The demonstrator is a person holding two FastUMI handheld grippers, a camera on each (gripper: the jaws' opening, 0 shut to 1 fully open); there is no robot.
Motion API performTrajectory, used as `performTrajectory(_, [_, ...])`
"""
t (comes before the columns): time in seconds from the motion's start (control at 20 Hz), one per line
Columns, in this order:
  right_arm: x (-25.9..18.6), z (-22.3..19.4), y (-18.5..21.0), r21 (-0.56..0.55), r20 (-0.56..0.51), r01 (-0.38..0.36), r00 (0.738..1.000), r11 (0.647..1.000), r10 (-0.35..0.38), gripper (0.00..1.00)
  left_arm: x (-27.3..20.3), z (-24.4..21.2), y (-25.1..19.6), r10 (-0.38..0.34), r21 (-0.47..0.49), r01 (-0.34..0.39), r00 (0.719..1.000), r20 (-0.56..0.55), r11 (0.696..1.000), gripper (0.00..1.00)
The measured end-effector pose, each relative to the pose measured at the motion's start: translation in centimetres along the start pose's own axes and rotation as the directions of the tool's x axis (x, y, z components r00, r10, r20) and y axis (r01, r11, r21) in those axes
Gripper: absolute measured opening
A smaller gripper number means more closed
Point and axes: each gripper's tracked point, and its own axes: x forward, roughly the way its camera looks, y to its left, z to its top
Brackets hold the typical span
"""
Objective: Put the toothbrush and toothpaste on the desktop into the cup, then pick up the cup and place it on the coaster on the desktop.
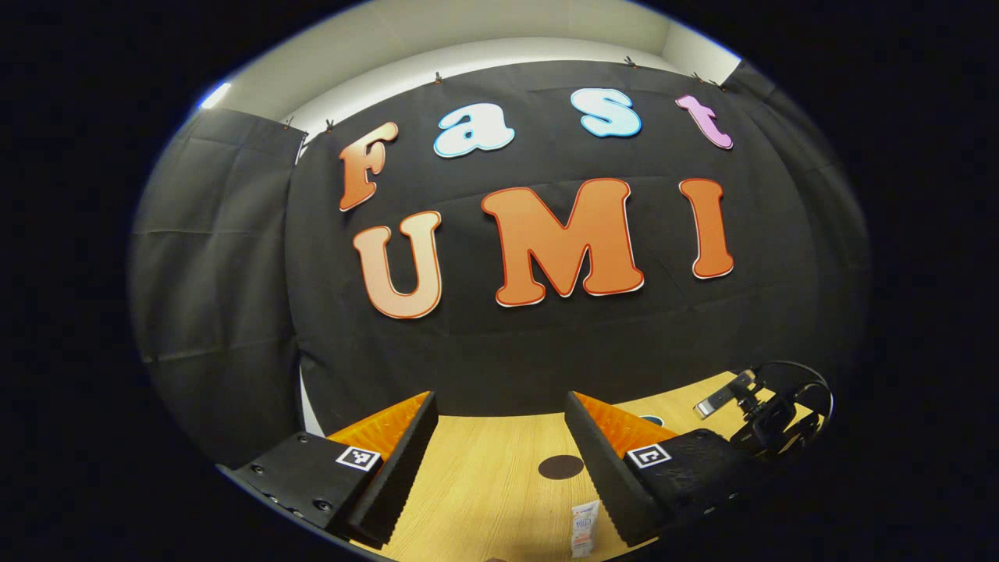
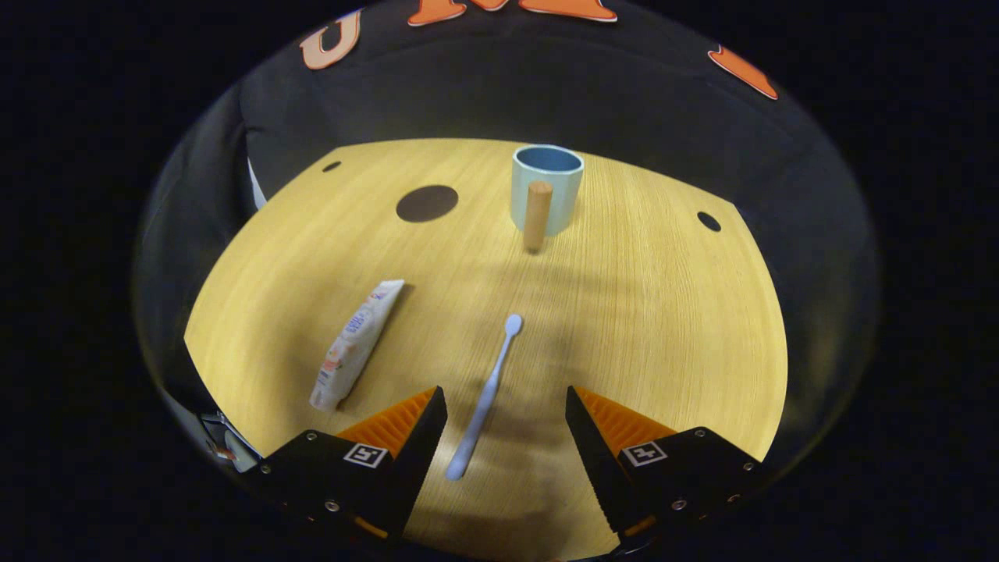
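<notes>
Lying flat, one toothbrush (image 2: pixel 485 394), one toothpaste (image 2: pixel 356 345), one cup (image 2: pixel 547 190), one coaster (image 2: pixel 427 203), both grippers spread wide.

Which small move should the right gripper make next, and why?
Probably lower the right gripper and close on the toothbrush. Its fingers are open, the toothbrush lies flat between them on the desktop, and the cup looks empty.

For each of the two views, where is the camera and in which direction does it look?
Left gripper view: rides on the left gripper, held low, facing the booth wall; its open fingers frame the toothpaste.
Right gripper view: rides on the right gripper, looking down on the table; its open fingers flank the toothbrush, cup beyond.
Shared: toothpaste, coaster.
</notes>
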Motion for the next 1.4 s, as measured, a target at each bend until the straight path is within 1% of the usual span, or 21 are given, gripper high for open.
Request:
performTrajectory(0.05, [0.3,-0.2,0.3,0.021,-0.034,-0.002,0.999,1.000,0.003,0.93,0.8,-0.3,0.0,-0.018,-0.005,0.018,1.000,-0.005,1.000,1.00])
performTrajectory(0.15, [0.9,-1.2,0.8,0.054,-0.110,0.002,0.994,0.999,0.004,0.89,2.2,-1.3,0.3,-0.045,-0.009,0.045,0.999,-0.025,0.999,0.99])
performTrajectory(0.2, [1.2,-1.8,0.8,0.068,-0.165,0.015,0.986,0.998,-0.003,0.87,2.9,-1.9,0.6,-0.054,-0.019,0.054,0.998,-0.041,0.998,0.99])
performTrajectory(0.25, [1.3,-2.1,0.8,0.087,-0.210,0.025,0.978,0.996,-0.006,0.86,3.5,-2.5,0.7,-0.066,-0.032,0.065,0.996,-0.055,0.997,0.99])
performTrajectory(0.35, [1.5,-1.6,1.0,0.145,-0.258,0.030,0.966,0.989,0.008,0.82,4.5,-4.1,0.9,-0.086,-0.048,0.082,0.993,-0.086,0.995,0.99])
performTrajectory(0.4, [2.0,-2.7,1.3,0.165,-0.268,0.030,0.963,0.986,0.015,0.79,4.9,-4.8,1.1,-0.093,-0.052,0.088,0.990,-0.101,0.995,0.99])
performTrajectory(0.45, [2.5,-2.0,1.8,0.174,-0.278,0.039,0.961,0.984,0.011,0.78,5.3,-5.2,1.1,-0.101,-0.058,0.095,0.988,-0.113,0.994,0.99])
performTrajectory(0.55, [2.6,-1.5,1.3,0.188,-0.297,0.055,0.955,0.981,0.004,0.71,6.1,-6.1,0.9,-0.117,-0.065,0.109,0.984,-0.133,0.992,0.99])
performTrajectory(0.6, [2.7,-1.6,1.3,0.204,-0.308,0.060,0.951,0.977,0.006,0.65,6.4,-6.4,0.8,-0.125,-0.068,0.116,0.982,-0.142,0.991,0.99])
performTrajectory(0.7, [3.0,-1.5,1.5,0.254,-0.332,0.062,0.943,0.965,0.027,0.57,6.8,-7.2,0.4,-0.141,-0.076,0.130,0.977,-0.160,0.989,0.99])
performTrajectory(0.75, [3.3,-1.1,1.5,0.275,-0.327,0.061,0.944,0.960,0.033,0.56,7.0,-7.5,0.2,-0.148,-0.080,0.136,0.974,-0.169,0.987,0.99])
performTrajectory(0.85, [3.4,-0.8,1.1,0.290,-0.336,0.083,0.941,0.954,0.020,0.51,7.4,-8.1,-0.4,-0.162,-0.086,0.148,0.968,-0.190,0.985,0.99])
performTrajectory(0.9, [3.5,-0.8,0.7,0.288,-0.343,0.099,0.939,0.953,0.006,0.41,7.4,-8.6,-0.6,-0.168,-0.083,0.154,0.963,-0.208,0.985,0.99])
performTrajectory(0.95, [3.6,-0.8,0.4,0.287,-0.345,0.108,0.939,0.952,-0.002,0.35,7.6,-9.0,-0.9,-0.176,-0.082,0.161,0.958,-0.228,0.984,0.99])
performTrajectory(1.0, [3.5,-0.9,0.3,0.293,-0.347,0.112,0.938,0.949,-0.003,0.19,7.5,-9.8,-1.4,-0.185,-0.082,0.169,0.950,-0.253,0.982,0.99])
performTrajectory(1.1, [3.5,-0.8,0.6,0.281,-0.335,0.076,0.942,0.957,0.023,0.10,7.4,-11.4,-2.2,-0.201,-0.083,0.184,0.926,-0.319,0.979,0.99])
performTrajectory(1.15, [3.5,-0.9,0.8,0.281,-0.332,0.060,0.942,0.958,0.038,0.08,7.3,-12.1,-3.0,-0.219,-0.093,0.199,0.909,-0.355,0.976,0.99])
performTrajectory(1.25, [3.1,-1.1,1.1,0.290,-0.332,0.033,0.941,0.956,0.068,0.05,7.1,-14.4,-4.8,-0.261,-0.106,0.239,0.859,-0.441,0.965,0.99])
performTrajectory(1.3, [3.0,-1.1,0.9,0.296,-0.319,0.031,0.945,0.955,0.068,0.05,6.9,-15.7,-5.4,-0.276,-0.113,0.254,0.831,-0.484,0.961,0.97])
performTrajectory(1.4, [2.7,-0.4,0.6,0.307,-0.284,0.016,0.956,0.952,0.076,0.05,6.7,-18.1,-6.5,-0.306,-0.152,0.266,0.787,-0.536,0.952,0.97])
